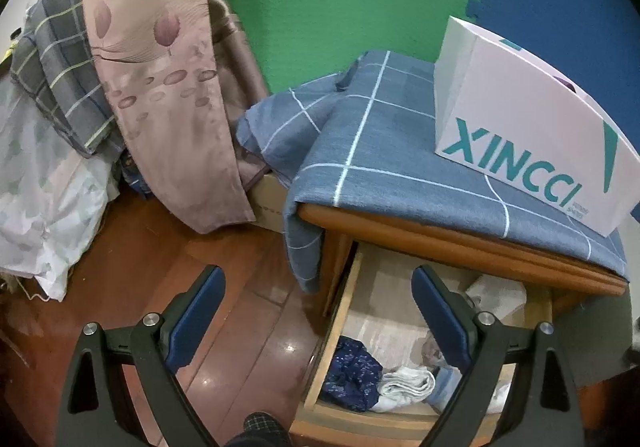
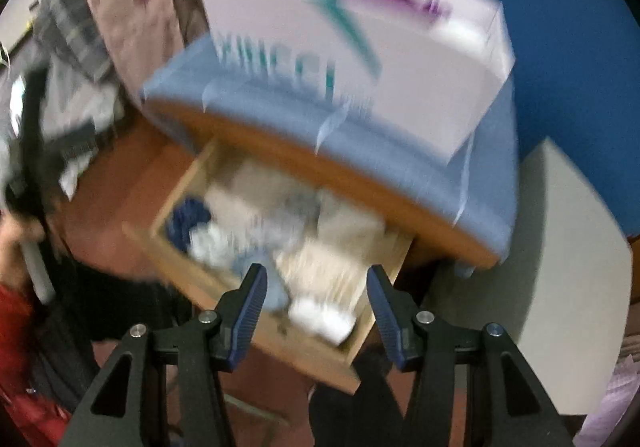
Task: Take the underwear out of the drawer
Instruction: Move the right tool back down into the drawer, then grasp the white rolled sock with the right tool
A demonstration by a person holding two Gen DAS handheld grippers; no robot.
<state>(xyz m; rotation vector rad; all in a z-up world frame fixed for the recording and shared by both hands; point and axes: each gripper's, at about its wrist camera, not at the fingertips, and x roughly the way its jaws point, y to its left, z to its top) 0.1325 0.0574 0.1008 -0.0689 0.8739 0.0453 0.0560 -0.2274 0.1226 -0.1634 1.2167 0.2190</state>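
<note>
The wooden drawer (image 1: 340, 331) of a nightstand is pulled out. In it lie a dark blue patterned piece of underwear (image 1: 354, 375), a folded white cloth (image 1: 408, 385) and pale blue and grey pieces. My left gripper (image 1: 316, 275) stands wide open above the drawer's left wall, holding nothing. The right wrist view is blurred. It looks down on the drawer (image 2: 176, 187) with the dark blue underwear (image 2: 186, 223) at its left end. My right gripper (image 2: 316, 269) is open above the drawer's front, over a white bundle (image 2: 320, 317), with nothing touching its pads.
A white box (image 1: 520, 135) printed in teal stands on the blue checked cloth (image 1: 380, 151) covering the nightstand. A pink curtain (image 1: 160, 87) and piled bedding (image 1: 48, 167) lie to the left on the wooden floor (image 1: 200, 247). A hand and red sleeve (image 2: 16, 311) show at left.
</note>
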